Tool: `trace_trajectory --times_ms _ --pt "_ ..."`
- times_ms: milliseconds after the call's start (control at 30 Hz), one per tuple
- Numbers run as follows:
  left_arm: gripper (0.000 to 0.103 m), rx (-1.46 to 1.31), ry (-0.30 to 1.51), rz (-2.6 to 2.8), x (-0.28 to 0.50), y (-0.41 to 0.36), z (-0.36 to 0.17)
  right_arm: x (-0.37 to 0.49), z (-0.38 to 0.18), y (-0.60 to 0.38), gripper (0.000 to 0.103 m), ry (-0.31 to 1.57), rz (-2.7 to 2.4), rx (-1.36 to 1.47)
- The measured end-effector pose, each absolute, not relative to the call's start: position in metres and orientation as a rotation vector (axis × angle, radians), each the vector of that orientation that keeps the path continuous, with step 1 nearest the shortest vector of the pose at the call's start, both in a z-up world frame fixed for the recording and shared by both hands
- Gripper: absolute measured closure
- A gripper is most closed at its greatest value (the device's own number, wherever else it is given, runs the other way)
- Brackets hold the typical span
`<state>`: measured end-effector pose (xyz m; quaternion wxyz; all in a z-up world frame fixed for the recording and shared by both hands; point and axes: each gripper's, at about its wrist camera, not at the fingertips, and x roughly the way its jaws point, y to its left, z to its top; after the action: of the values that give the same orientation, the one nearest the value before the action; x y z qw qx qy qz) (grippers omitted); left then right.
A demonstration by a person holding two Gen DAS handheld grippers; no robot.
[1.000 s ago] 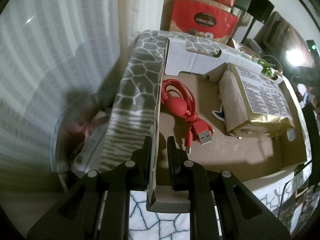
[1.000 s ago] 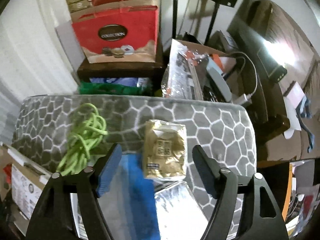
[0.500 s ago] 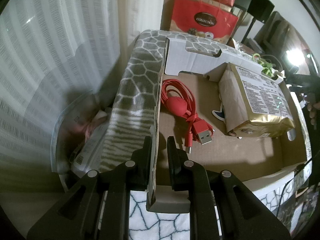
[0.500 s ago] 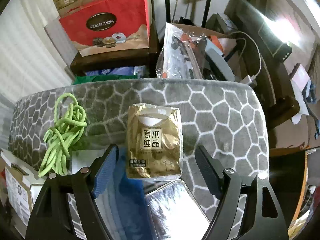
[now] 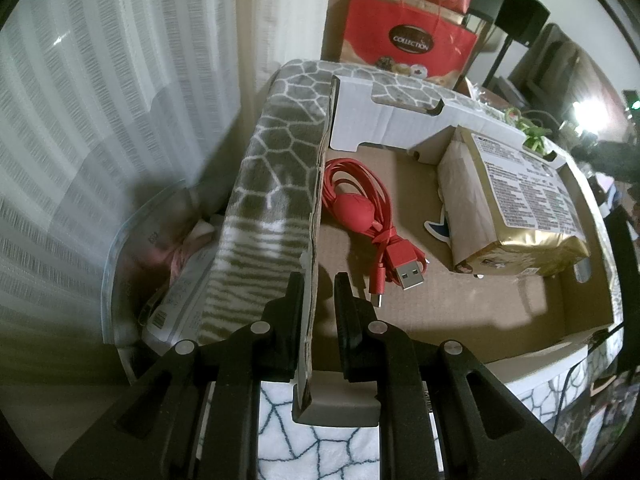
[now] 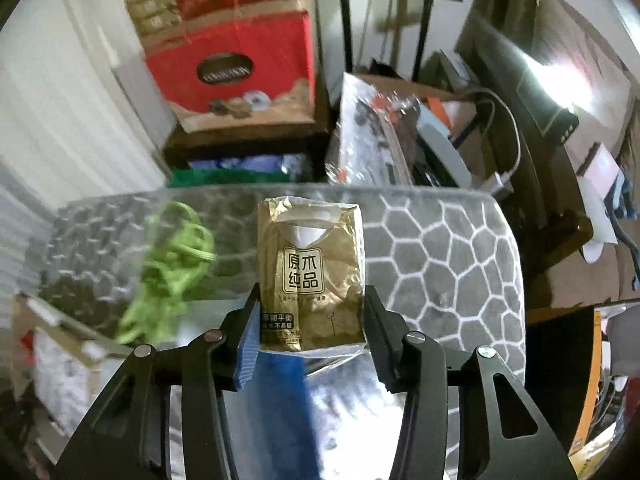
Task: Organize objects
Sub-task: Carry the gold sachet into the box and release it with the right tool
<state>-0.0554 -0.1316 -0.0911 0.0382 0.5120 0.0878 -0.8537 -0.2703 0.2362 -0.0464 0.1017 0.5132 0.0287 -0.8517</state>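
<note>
My left gripper point(image 5: 317, 284) is shut on the left wall of an open cardboard box point(image 5: 440, 312). A coiled red USB cable point(image 5: 360, 212) and a large gold-wrapped package point(image 5: 520, 192) lie inside the box. In the right wrist view a small gold tissue pack point(image 6: 311, 276) stands upright between my right gripper's point(image 6: 312, 300) fingers. Its jaws are closing, both pads touch the pack's sides, and the pack stays sharp while the background blurs. A bundled green cable point(image 6: 172, 268) lies on the blanket to the pack's left.
A grey hexagon-patterned blanket point(image 6: 440, 260) covers the surface. A blue object point(image 6: 276, 400) and silver foil point(image 6: 352, 408) lie under the right gripper. A red gift bag point(image 5: 408, 48) stands behind the box. A clear plastic bag point(image 5: 160, 260) lies left of it. Clutter fills the far right.
The right gripper's jaws have narrowed from wide apart onto the gold tissue pack, and its view has shifted with blur. The left gripper and the box have not moved.
</note>
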Motion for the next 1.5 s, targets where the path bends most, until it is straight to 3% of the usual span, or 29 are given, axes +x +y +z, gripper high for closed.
trace_trajectory --times_ms 467,900,1500 --pt "0.089 1.570 0.280 -2.619 -0.055 -0.134 -0.092 -0.199 0.019 0.101 0.055 0.238 -2.210 1.226" --pt "0.089 1.570 0.289 -2.621 -0.055 -0.138 -0.094 -0.161 -0.016 0.004 0.055 0.435 -1.978 1.169" --pt "0.089 1.570 0.293 -2.621 -0.056 -0.138 -0.094 -0.138 -0.047 -0.047 0.055 0.523 -1.898 1.174"
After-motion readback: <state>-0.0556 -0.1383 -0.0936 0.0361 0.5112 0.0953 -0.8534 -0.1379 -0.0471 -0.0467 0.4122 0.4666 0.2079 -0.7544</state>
